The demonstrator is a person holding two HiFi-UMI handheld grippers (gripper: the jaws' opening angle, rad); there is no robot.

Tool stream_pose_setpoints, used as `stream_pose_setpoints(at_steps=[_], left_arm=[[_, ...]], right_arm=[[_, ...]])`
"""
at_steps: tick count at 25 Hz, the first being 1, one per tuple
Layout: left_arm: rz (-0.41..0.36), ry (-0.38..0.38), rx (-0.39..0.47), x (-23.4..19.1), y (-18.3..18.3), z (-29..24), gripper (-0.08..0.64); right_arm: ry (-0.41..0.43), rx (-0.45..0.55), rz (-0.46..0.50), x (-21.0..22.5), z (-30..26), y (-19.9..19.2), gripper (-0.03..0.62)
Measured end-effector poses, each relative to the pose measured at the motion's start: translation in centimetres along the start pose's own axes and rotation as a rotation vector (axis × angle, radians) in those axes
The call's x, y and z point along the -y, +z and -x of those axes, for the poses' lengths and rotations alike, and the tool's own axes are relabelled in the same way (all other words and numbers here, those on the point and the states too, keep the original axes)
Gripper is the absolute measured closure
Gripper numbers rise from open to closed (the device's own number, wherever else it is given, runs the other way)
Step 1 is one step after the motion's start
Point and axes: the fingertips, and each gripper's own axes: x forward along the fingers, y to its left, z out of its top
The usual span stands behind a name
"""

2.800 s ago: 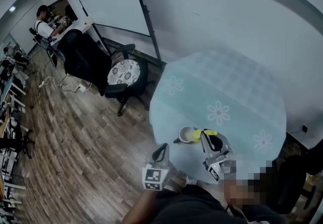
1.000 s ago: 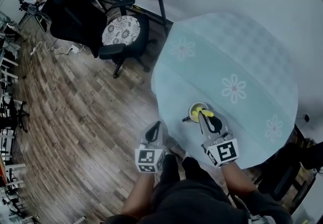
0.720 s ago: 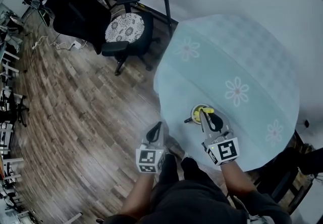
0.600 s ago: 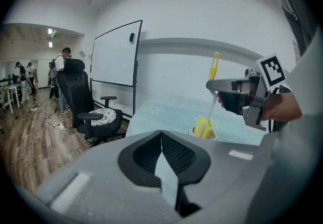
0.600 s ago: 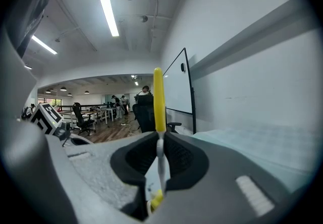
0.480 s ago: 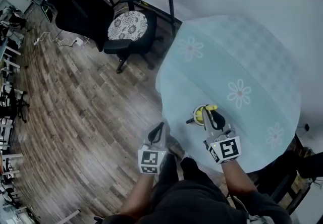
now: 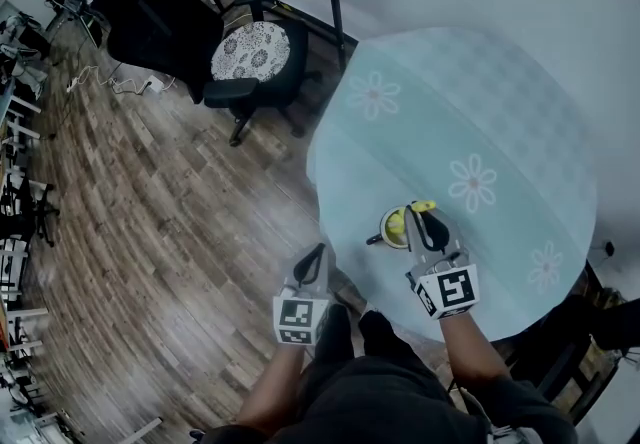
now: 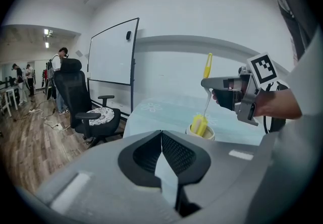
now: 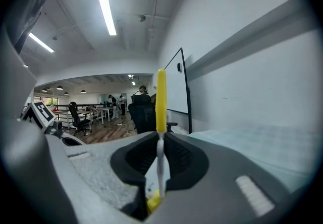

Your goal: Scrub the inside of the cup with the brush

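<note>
Scrubbing step: right claw [image 9: 160, 153] clamps the brush [image 9: 160, 98] stem, its yellow head just below, down inside the cup [image 8: 209, 134]. Left claw [image 8: 162, 153] pinched together, empty, well aside. Next, likely: swirl against the wall — nothing steadies the cup.

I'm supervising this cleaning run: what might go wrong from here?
The cup is unbraced: the left hand-held gripper hangs shut and empty beside the table, so scrubbing may slide or tip it. The cup stands near the table's edge and might fall. The right hand-held gripper pinches the brush by its thin handle, which might twist.
</note>
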Motion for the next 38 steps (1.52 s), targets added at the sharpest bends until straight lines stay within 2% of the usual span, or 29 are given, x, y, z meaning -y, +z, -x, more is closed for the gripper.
stream_pose_setpoints(at_steps=[8, 18, 31, 38], left_arm=[[0.008, -0.031, 0.008, 1.5, 0.5, -0.6, 0.554], [0.001, -0.053, 0.010, 2.8, 0.4, -0.6, 0.554], [-0.002, -0.057, 0.020, 4.2, 0.2, 0.7, 0.554], [0.007, -0.027, 0.020, 2.7, 0.1, 2.2, 0.554]], right_arm=[[-0.042, -0.017, -0.017, 1.8, 1.3, -0.9, 0.552], [-0.047, -0.018, -0.021, 1.4, 3.1, -1.5, 0.552], [-0.014, -0.010, -0.020, -0.5, 4.2, -1.6, 0.552], [0.010, 0.010, -0.001, -1.9, 2.0, -0.4, 0.552]])
